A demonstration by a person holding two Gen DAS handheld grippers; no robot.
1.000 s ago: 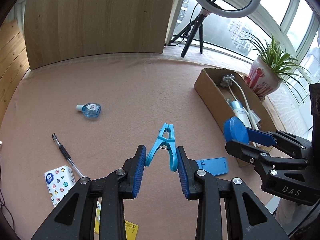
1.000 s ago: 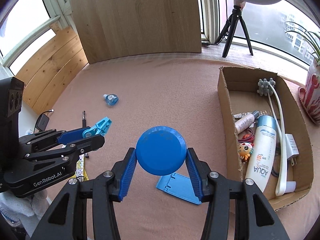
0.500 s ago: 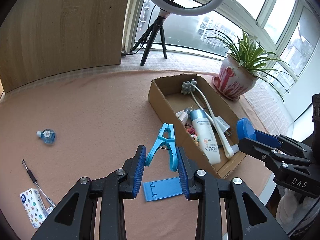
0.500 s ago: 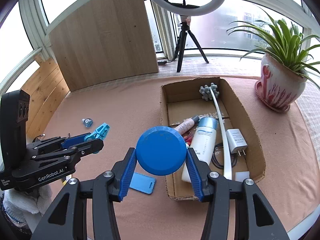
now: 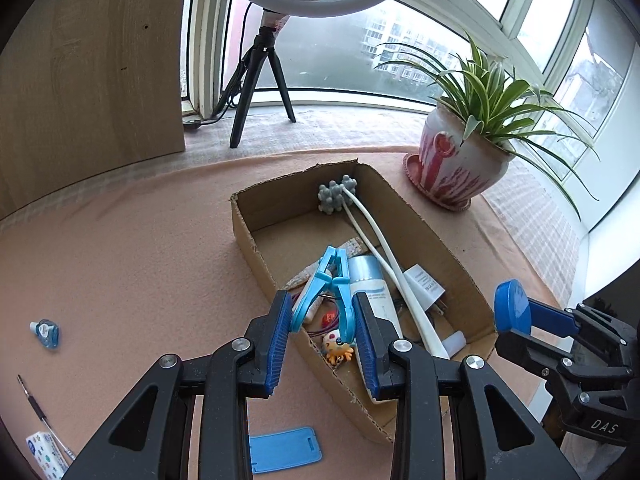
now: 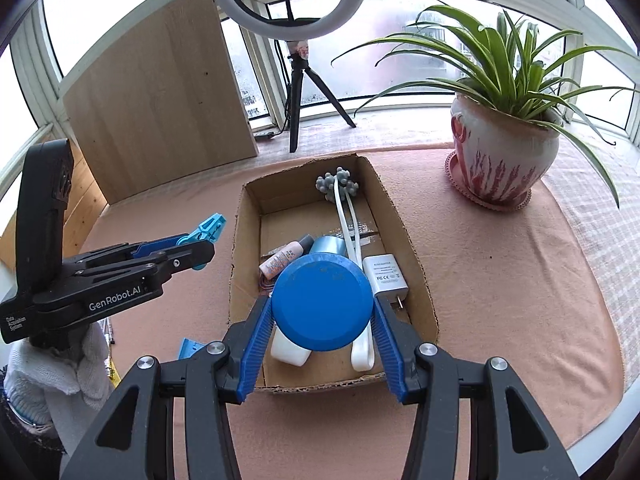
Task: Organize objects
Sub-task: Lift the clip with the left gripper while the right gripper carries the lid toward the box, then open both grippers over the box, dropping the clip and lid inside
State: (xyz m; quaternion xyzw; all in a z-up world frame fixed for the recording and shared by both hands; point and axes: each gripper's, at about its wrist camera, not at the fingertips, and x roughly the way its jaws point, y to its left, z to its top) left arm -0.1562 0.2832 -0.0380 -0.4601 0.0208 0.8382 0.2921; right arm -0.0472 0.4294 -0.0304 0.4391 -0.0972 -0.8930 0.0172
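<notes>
Both grippers carry loads over the box (image 6: 408,240) — the step in hand looks like dropping each item in.

Left gripper (image 5: 323,332): fingers partly closed, clamped on a light-blue clip (image 5: 330,280), which stands upright between the pads at frame centre. In the left wrist view it sits over the box's near-left wall, above a small orange toy (image 5: 338,350) and a white tube (image 5: 370,284). In the right wrist view the clip tip shows at centre-left, just outside the box's left wall.

Right gripper (image 6: 322,344): fingers about half open, pressed on the rim of a blue round lid (image 6: 322,300), flat face toward the camera. It hangs over the near half of the box, above the tube and beside a white charger (image 6: 384,274).

To do it well, my judgement:
- Bring the clip further in past the cardboard wall before letting go — released now it could catch the edge and land on the counter (image 5: 120,260).
- Lower both before opening; the lid is round and could roll or bounce off the tube.
- Aim for bare cardboard — the far half, near the grey massager head (image 6: 338,186), has room. Avoid its white handle (image 6: 346,220).
- Release one at a time so the two grippers don't crowd each other over the box.

Still out on the counter: a blue flat stand (image 5: 284,450) at bottom centre, a small blue bottle (image 5: 46,332) at left, a pen (image 5: 36,408) and a tissue pack (image 5: 46,456) at lower left.
</notes>
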